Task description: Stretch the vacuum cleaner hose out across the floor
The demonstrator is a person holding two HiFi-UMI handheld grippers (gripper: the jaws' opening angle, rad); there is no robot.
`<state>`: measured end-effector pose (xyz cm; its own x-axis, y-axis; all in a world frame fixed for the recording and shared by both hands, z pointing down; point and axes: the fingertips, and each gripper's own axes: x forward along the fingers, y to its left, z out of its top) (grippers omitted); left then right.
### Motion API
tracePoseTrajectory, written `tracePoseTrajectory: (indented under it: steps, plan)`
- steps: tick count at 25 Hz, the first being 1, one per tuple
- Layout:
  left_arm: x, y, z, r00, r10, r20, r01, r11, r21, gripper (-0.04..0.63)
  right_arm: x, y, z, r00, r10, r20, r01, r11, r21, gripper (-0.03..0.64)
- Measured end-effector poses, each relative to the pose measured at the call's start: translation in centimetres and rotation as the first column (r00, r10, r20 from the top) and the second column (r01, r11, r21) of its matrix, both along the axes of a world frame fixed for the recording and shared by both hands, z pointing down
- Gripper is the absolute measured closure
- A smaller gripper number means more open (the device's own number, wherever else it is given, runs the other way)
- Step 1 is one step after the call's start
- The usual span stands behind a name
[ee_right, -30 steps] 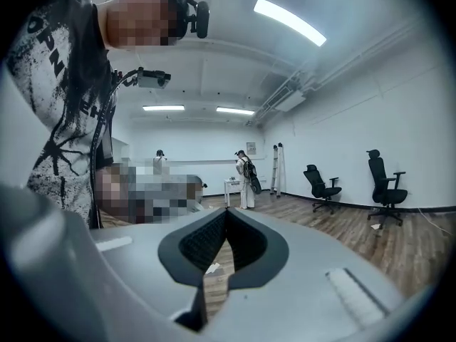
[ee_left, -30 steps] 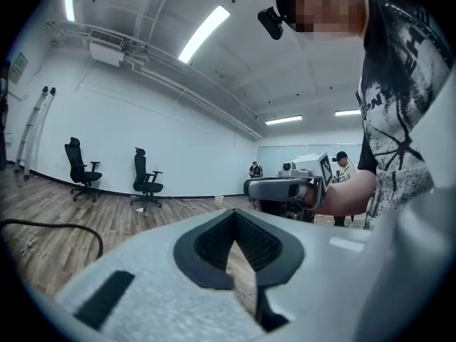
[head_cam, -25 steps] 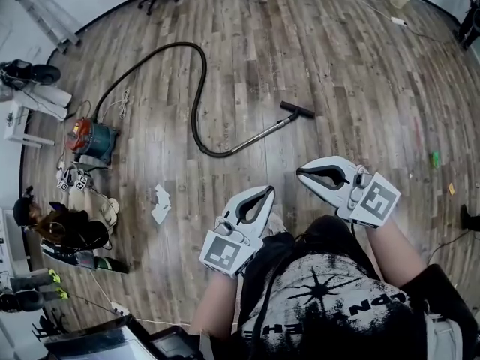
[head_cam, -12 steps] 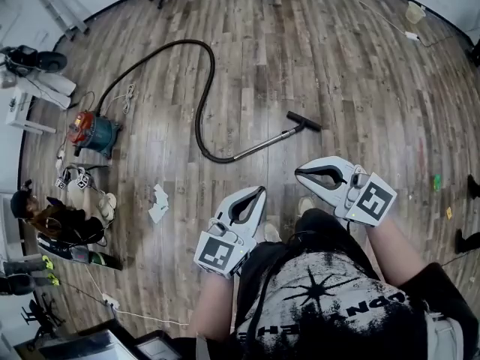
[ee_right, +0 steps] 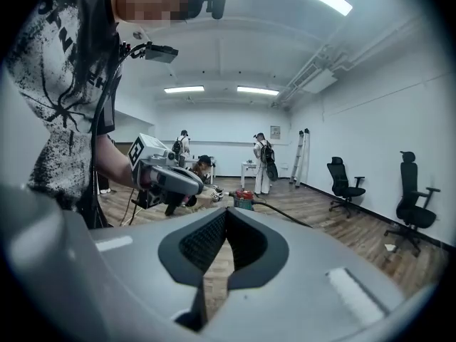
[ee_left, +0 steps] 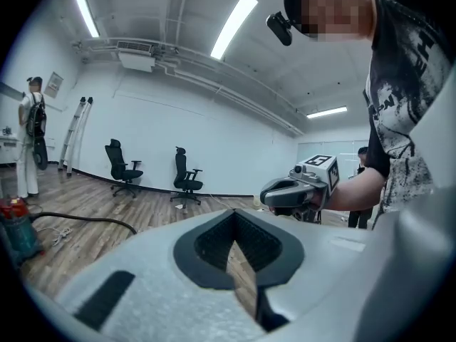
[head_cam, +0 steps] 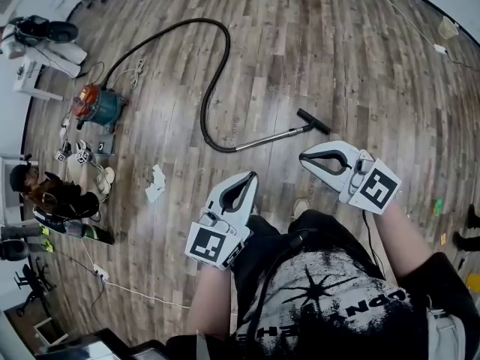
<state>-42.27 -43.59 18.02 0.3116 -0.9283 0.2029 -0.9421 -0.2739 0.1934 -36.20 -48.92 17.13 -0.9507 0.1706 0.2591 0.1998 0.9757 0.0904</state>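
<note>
A: How are the fingers [ee_left: 142, 276] of the left gripper [head_cam: 252, 177] found?

B: They are seen closed tip to tip in the left gripper view. Nothing is held between them. Only floor boards are seen through the hollow behind the tips.

A: And the right gripper [head_cam: 304, 157]?

B: Its fingers [ee_right: 342, 276] are likewise closed and nothing is gripped. Both grippers are held out in front of the body, above the wooden floor [head_cam: 360, 73].

A: Where is the hose [head_cam: 211, 88] to be found?

B: It is laid on the floor ahead of the grippers and well apart from both. It is joined at the left to the red and blue vacuum cleaner [head_cam: 96, 105]. From there it is carried up in a wide arc and is bent back down towards the person. It is then hooked round into a metal tube [head_cam: 270, 137]. The tube is ended by a black nozzle [head_cam: 313, 121], which is set just above the right gripper in the head view, though it is not touched.

A: What else is seen?

B: A crumpled scrap of paper [head_cam: 156, 183] is left on the floor between the vacuum cleaner and the left gripper. A person [head_cam: 52, 197] is seated low at the left edge, among scattered gear. Two office chairs [ee_left: 187, 178] are stood by the far wall in the left gripper view. The hose is also caught there at the left, low on the boards.
</note>
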Motion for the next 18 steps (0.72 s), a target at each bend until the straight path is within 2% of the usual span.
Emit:
tracePoseTrajectory:
  steps: [5,9,12,15,18]
  plan:
    - [-4.2,-3.3,2.9,1.000,0.024,0.016,-0.024,1.000,-0.006,0.594,-3.1,-3.7,3.3,0.994,0.035,-0.100,-0.031,0.999,0.045,0.611]
    - [-7.4,-5.8,5.6,0.998,0.070,0.003,-0.070,0.998,0.000,0.594,-5.4,-5.9,7.7,0.973,0.100,-0.207,-0.088,0.994,0.067,0.611]
    - [-10.3,-7.5,7.2,0.997,0.066,-0.050,-0.067,0.998,-0.001,0.594,-8.6,-6.7,12.1,0.956,0.087,-0.282,-0.070,0.995,0.070,0.610]
    - [-13.3,-9.2,11.3,0.997,0.051,-0.065,-0.052,0.998,-0.020,0.594,-11.7,-8.1,18.5,0.935,0.058,-0.351,-0.046,0.998,0.044,0.582]
    - [-14.4,-9.5,18.0,0.997,0.026,-0.076,-0.030,0.998,-0.049,0.594,-12.9,-9.2,28.6,0.900,0.049,-0.433,-0.033,0.998,0.045,0.550]
